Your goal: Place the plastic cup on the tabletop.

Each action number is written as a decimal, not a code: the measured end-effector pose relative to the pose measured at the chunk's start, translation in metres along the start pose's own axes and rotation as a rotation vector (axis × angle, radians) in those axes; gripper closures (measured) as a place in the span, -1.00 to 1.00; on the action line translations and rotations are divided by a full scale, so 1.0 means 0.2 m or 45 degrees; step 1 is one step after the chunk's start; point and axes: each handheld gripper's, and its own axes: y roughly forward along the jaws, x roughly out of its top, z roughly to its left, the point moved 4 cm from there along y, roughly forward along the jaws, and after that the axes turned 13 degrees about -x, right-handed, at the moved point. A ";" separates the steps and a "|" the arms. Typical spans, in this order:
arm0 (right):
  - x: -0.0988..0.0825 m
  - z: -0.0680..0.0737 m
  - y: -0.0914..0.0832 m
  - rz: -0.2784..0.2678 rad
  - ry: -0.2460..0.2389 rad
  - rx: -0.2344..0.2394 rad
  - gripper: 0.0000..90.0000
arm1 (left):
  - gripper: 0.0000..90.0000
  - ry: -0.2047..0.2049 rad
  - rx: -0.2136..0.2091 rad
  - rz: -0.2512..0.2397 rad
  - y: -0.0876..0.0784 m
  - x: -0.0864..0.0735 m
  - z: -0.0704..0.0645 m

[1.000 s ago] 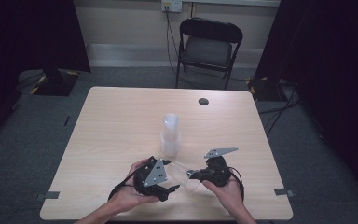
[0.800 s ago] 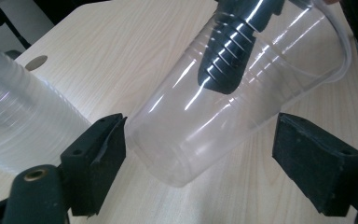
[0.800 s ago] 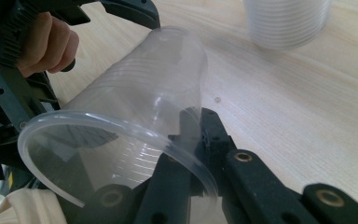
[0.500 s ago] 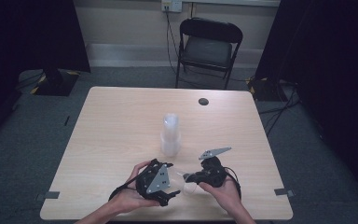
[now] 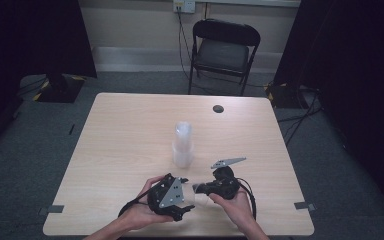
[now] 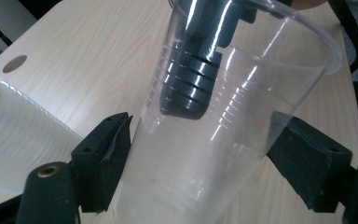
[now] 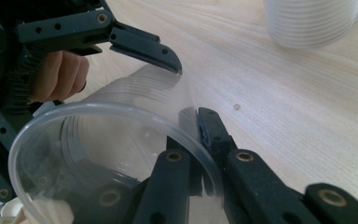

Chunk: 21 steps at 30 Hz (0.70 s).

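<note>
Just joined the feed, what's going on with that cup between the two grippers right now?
A person at the table is passing a clear plastic cup between two handheld grippers. The right gripper is shut on the cup's rim, one jaw inside the cup and one outside. The left gripper straddles the cup's body and its jaws have just been closing in, with the pads at or nearly at the wall. A stack of clear cups stands just beyond.

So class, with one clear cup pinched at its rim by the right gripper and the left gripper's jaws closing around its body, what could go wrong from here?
1. The right gripper pinches only the thin rim of the clear cup; the wall may buckle or crack.
2. The left gripper, whose jaws have just been closing, may squeeze the soft body out of shape.
3. The stack of cups stands close behind; a jerk could topple it.
</note>
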 end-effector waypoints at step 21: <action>0.00 0.04 0.06 0.063 0.062 0.036 0.96 | -0.44 0.016 -0.022 0.002 0.03 0.05 -0.04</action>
